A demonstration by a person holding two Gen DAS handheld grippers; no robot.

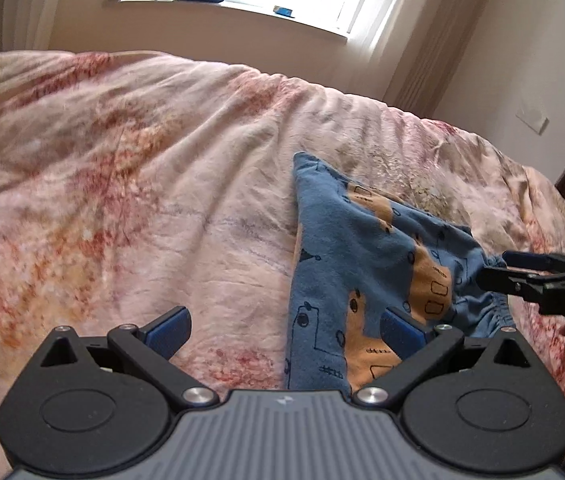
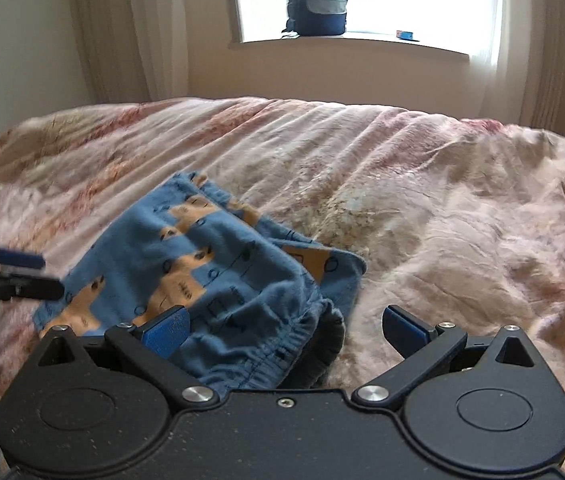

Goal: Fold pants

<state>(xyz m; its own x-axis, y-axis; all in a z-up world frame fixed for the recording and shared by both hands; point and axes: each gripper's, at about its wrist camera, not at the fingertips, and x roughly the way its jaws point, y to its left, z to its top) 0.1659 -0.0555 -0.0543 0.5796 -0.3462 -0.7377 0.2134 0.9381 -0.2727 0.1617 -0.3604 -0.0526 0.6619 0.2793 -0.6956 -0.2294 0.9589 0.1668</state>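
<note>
The left gripper (image 1: pixel 284 330) is showing a ribbed grey housing with a small pale logo, black linkage arms, silver screws and blue ribbed pads (image 1: pixel 168 330). The right gripper (image 2: pixel 284 330) is wearing an all-black, dust-speckled housing with matching blue pads (image 2: pixel 164 330), its side displaying the letters "DAS".

Pants (image 2: pixel 218 264): soft matt knit cloth, blue with orange print, gathered elastic waistband just ahead of the right hand-held gripper (image 2: pixel 284 328). Bed (image 1: pixel 122 200) cover: pink mottled cloth, matt, finely creased. Left hand-held gripper (image 1: pixel 284 330): matt black plastic arms, bright metal screws, ribbed grey housing; blue fingertip pads (image 1: pixel 170 330), ridged, dull rubbery look.
</note>
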